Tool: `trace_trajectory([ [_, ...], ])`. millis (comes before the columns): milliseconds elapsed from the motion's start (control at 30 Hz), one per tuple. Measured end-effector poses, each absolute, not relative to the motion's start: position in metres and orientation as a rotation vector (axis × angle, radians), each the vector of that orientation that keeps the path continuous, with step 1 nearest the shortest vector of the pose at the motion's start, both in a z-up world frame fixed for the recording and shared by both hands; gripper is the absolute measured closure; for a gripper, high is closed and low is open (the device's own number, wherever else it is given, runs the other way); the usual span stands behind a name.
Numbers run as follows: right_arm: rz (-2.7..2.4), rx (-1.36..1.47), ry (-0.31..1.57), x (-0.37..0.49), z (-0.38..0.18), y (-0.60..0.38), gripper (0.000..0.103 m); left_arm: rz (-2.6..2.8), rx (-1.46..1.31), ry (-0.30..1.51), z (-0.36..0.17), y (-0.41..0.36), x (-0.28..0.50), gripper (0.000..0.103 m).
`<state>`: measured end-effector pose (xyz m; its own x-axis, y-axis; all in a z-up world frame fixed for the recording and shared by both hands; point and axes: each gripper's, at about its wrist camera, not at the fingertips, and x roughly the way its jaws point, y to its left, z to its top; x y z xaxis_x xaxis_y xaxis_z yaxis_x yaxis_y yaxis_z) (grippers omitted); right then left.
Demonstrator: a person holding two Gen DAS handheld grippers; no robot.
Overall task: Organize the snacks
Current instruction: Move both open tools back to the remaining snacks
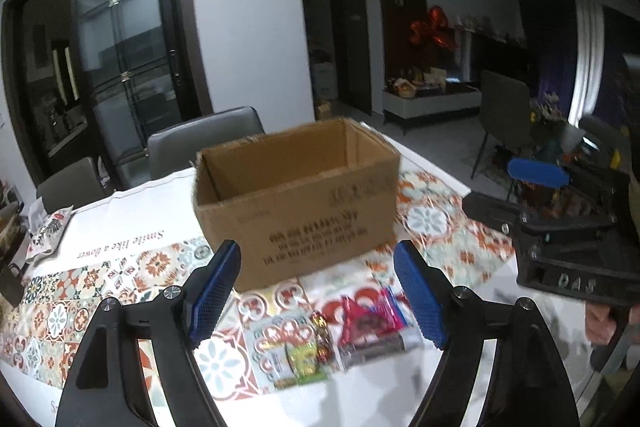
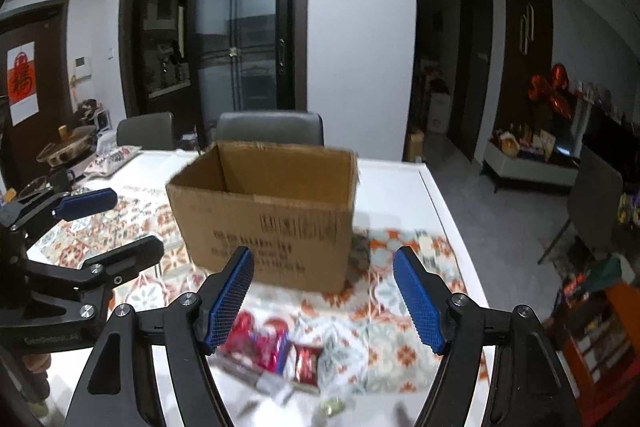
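Observation:
An open brown cardboard box point(image 1: 296, 199) stands on the patterned tablecloth, and looks empty inside; it also shows in the right wrist view point(image 2: 268, 211). Small snack packets lie in front of it: a red and pink packet point(image 1: 368, 323), a green packet point(image 1: 306, 363) and a thin red one point(image 1: 322, 335). The right wrist view shows the red packets point(image 2: 260, 343) and a small red packet point(image 2: 306, 363). My left gripper point(image 1: 318, 295) is open and empty above the snacks. My right gripper point(image 2: 324, 297) is open and empty above them too; it also shows in the left wrist view point(image 1: 520, 187).
Grey chairs point(image 2: 270, 129) stand behind the table. A pot point(image 2: 70, 147) and a printed bag point(image 1: 48, 233) sit at the table's left end. The white table edge point(image 2: 436, 203) runs along the right, with floor beyond. The left gripper shows at left in the right wrist view point(image 2: 102, 223).

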<state>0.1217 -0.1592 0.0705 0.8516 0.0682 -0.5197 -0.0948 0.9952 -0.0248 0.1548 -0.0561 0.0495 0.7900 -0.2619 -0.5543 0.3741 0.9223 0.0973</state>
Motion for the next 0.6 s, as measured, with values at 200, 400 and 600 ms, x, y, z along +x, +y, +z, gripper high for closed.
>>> trace_trajectory([
  [200, 0.062, -0.033, 0.626, 0.107, 0.042, -0.167, 0.03, -0.391, 0.258, 0.616, 0.016, -0.067, 0.139, 0.025],
  [400, 0.061, -0.049, 0.713, 0.097, 0.01, -0.168, 0.03, -0.447, 0.299, 0.649, -0.01, -0.077, 0.134, 0.025],
  [600, 0.059, -0.006, 0.801, 0.099, -0.021, -0.172, 0.03, -0.507, 0.327, 0.702, -0.034, -0.083, 0.139, 0.025],
])
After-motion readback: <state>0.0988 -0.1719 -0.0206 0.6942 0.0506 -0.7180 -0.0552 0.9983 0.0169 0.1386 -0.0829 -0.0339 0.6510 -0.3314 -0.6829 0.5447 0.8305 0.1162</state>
